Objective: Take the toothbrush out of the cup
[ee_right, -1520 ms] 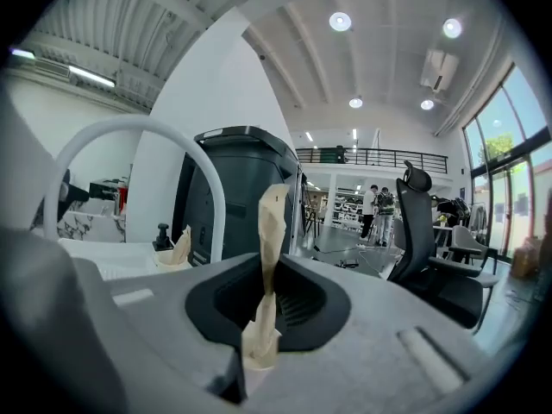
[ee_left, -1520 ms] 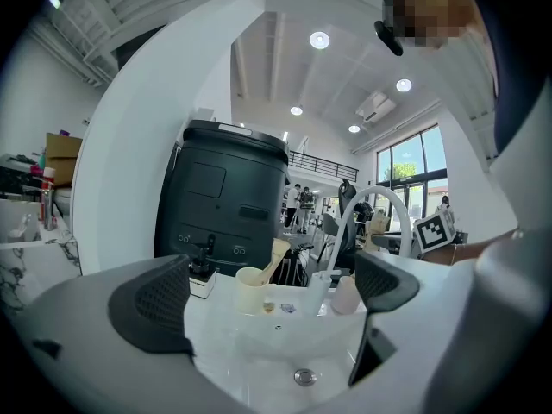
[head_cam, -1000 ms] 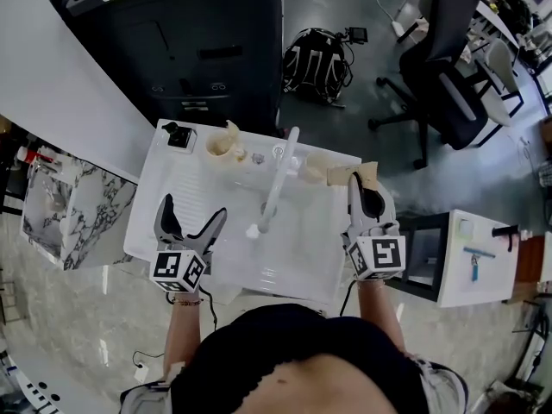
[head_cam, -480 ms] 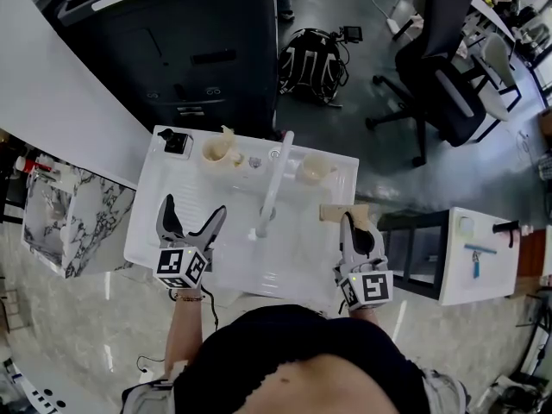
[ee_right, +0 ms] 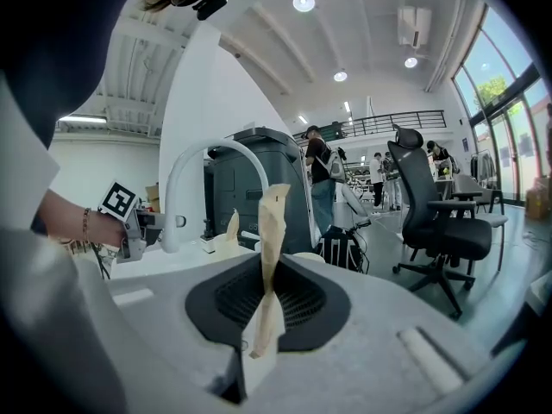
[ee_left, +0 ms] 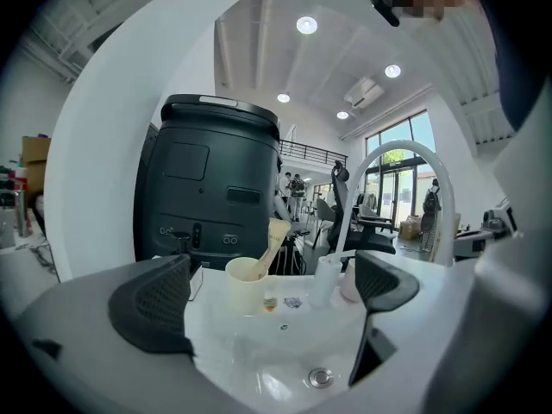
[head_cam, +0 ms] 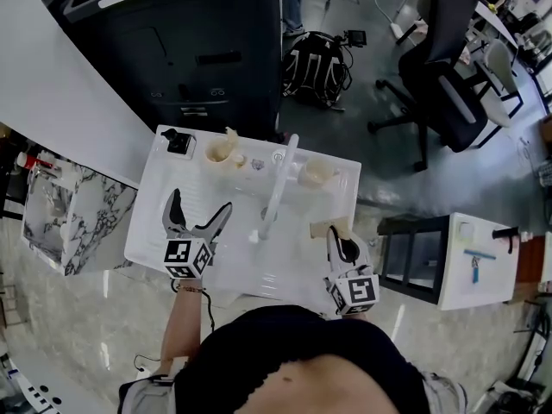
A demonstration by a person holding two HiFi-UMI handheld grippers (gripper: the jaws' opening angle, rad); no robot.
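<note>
Left gripper (head_cam: 200, 203) hovers over the left side of the white sink (head_cam: 142, 224), its two dark jaws spread wide with nothing between them. Beyond its jaws, at the back left of the sink, stands a pale cup (head_cam: 220, 153) with a beige second toothbrush (head_cam: 231, 134) leaning out of it. A small black object (head_cam: 178, 140) sits just left of that cup; what it is cannot be made out. The curved white faucet (head_cam: 280, 178) arches over the middle of the basin, and the drain (ee_left: 320, 376) lies below it. Just right of the faucet's base stands another cup (head_cam: 317, 172).

Further right, near the front right corner of the sink, the right gripper (head_cam: 339, 235) is clamped on the beige toothbrush (ee_right: 269, 248). The toothbrush stands upright between the closed pads, its top rising above them. It is out of and apart from the right-hand cup.
</note>
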